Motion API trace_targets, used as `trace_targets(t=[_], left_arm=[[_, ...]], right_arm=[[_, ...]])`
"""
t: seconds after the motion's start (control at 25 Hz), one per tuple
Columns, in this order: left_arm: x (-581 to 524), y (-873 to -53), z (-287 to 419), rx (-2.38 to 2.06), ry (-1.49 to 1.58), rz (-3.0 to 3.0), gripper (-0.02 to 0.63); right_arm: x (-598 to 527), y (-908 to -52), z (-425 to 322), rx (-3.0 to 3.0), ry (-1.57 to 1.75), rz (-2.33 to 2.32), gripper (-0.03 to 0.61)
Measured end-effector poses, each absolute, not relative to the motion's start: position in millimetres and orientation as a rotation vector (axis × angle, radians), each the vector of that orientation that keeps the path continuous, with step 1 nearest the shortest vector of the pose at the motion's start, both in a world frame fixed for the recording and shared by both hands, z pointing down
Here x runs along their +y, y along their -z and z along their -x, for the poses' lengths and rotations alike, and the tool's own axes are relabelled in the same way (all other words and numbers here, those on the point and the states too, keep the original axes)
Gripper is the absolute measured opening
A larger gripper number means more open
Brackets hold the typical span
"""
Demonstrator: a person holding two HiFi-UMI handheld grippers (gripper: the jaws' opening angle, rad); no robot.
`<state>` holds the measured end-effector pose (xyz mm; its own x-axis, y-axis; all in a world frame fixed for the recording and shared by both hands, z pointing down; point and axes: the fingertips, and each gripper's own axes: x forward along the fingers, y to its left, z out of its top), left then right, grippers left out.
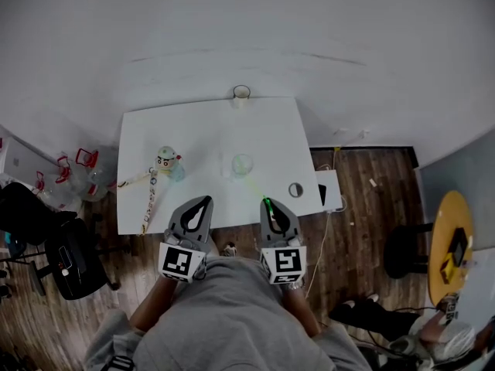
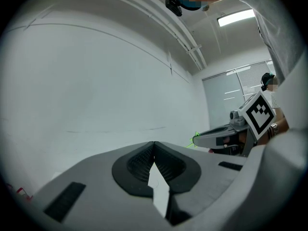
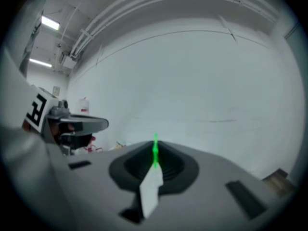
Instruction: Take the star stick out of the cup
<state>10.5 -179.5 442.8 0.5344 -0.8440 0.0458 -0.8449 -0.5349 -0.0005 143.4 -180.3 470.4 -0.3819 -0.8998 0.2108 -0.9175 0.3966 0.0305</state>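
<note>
right gripper (image 1: 267, 204) clenched on star stick (image 3: 155, 151) | stick's length runs forward-left toward cup (image 1: 242, 164) on counter (image 1: 201, 126) | left gripper (image 1: 204, 202) closed, empty, alongside

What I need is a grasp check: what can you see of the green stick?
The stick is thin, bright green, plastic-looking. The right claw is shut on it; its end pokes just past the tips. No star shows. It is held above the table's near edge, clear of the cup.

You're in an office-like room.
White worktop (image 1: 209, 134) on wood floor (image 1: 363, 207), black office chair (image 1: 73, 263) lower left, ceiling strip light (image 2: 236, 17) upper right.
</note>
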Motion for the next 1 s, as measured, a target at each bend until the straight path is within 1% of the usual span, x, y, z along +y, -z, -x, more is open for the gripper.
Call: trace_targets(t=[0.2,0.48,0.72,1.0], left_arm=[[-192,-424,-11,-1.52,-0.045,-2.782,0.032],[-207,-377,-4,-1.528,0.064,-2.788,0.032],[-221,-341,-1,-1.57,0.087,-2.821,0.032],[-227,-317,-3,-1.558,0.118,-2.863,0.031]], right_arm=[[-187,-456,-147,-2.478,-0.089,-1.629,0.046],[-191,-425,-155,-2.523,-0.066,-1.669,0.046],[-202,-391,-162,-2.536,0.025,-1.718,0.046],[-209,-349,-164,-2.549,0.144,-1.755,0.046]])
